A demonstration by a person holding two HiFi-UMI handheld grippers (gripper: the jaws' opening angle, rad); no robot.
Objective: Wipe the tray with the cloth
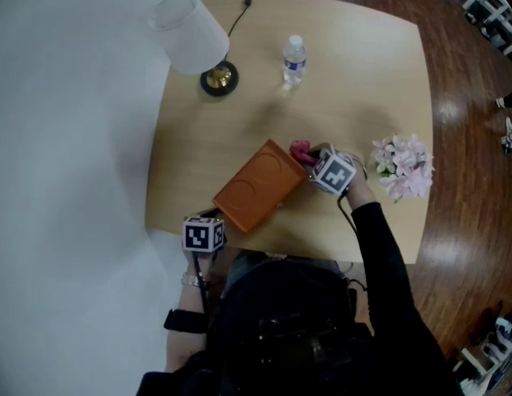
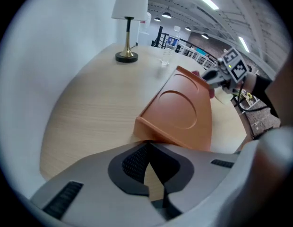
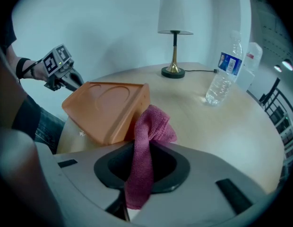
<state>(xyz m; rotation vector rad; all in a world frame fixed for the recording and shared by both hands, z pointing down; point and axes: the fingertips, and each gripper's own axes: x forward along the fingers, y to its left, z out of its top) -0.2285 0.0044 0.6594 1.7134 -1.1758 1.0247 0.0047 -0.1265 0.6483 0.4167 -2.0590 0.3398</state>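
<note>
- Two grippers in play. The left gripper (image 2: 152, 174) is nearest the person, at the tray's 7 o'clock corner. Its jaws stand a little apart with only bare table showing between them, so it holds nothing.
- The tray (image 1: 256, 186) is orange and rectangular with round recesses, and sits mid-table (image 1: 372, 73) on a diagonal. From these views it cannot be told whether it lies fully flat.
- Tray handling, as a judgement: it looks like stiff, smooth, light moulded plastic. It would likely skate on the wood under a wipe, so it wants pinning. The best hold is the near rim or corner at 7 o'clock, where the free left gripper already is. The recessed middle offers nothing to pinch.
- The right gripper (image 3: 138, 171) is at the tray's 2 o'clock corner, clamped on the cloth (image 3: 153, 126).
- The cloth is pink, with a strip running through the jaws and a bunch hanging out front. The bunch lies against the tray's corner edge and appears to touch it.
- Cloth handling, as a judgement: it is soft, limp and very light, and will fold and drag rather than push. It needs a deep grip on a gathered fold with a wad left free past the tips, roughly as held now. Too little wad and the jaws may scrape the tray.
- Flowers (image 1: 403, 165) lie at 3 o'clock from the tray, just beyond the right hand, so a wide sweep could snag them.
- Far side of the table: the water bottle (image 1: 294, 59) stands at 12 to 1 o'clock and the lamp (image 1: 190, 33) at 11 o'clock. Both are well apart from the tray.
</note>
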